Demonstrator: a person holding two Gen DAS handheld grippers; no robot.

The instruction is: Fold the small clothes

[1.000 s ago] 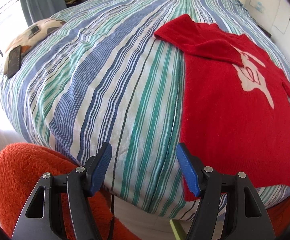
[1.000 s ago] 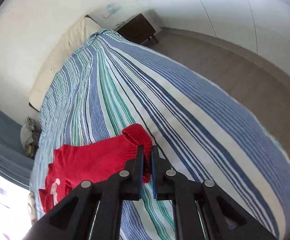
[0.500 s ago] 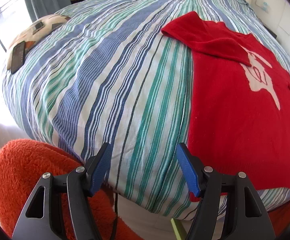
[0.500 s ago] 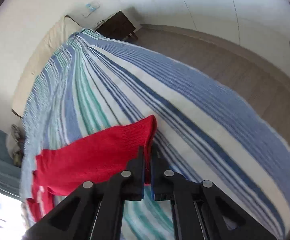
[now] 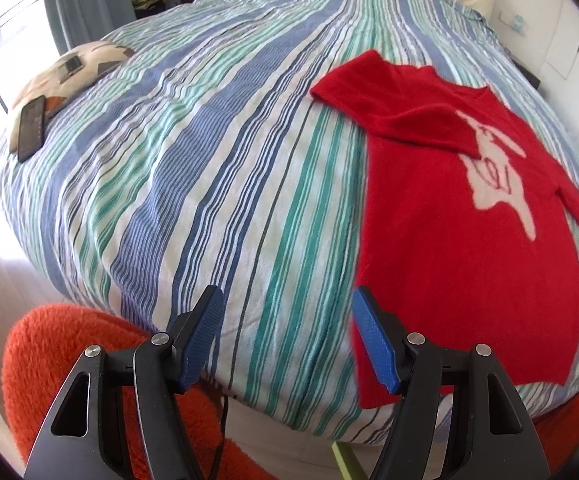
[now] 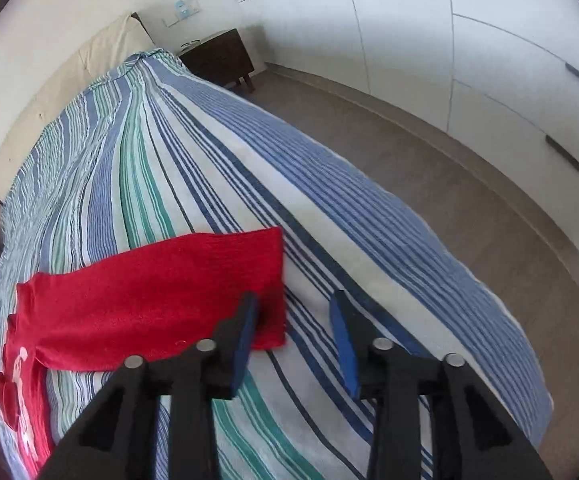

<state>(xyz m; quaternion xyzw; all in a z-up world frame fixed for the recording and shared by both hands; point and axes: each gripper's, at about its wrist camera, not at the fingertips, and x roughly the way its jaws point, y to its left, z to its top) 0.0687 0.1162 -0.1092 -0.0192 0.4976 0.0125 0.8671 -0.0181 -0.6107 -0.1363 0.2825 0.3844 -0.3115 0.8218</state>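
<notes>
Right gripper (image 6: pixel 293 340) has just been opening its jaws; they stand apart over the striped bed cover (image 6: pixel 193 176), nothing pinched, beside the sleeve end of the red sweater (image 5: pixel 469 240). Left gripper (image 5: pixel 285 336) is spread wide and empty near the bed's foot edge. No readable writing on the sweater, only a pale figure.

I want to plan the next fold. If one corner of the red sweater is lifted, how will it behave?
The red sweater will probably hang limp: its folded sleeve drapes flat. The fuzzy knit likely grips the striped bedcover, so it should drag, not slide.
</notes>
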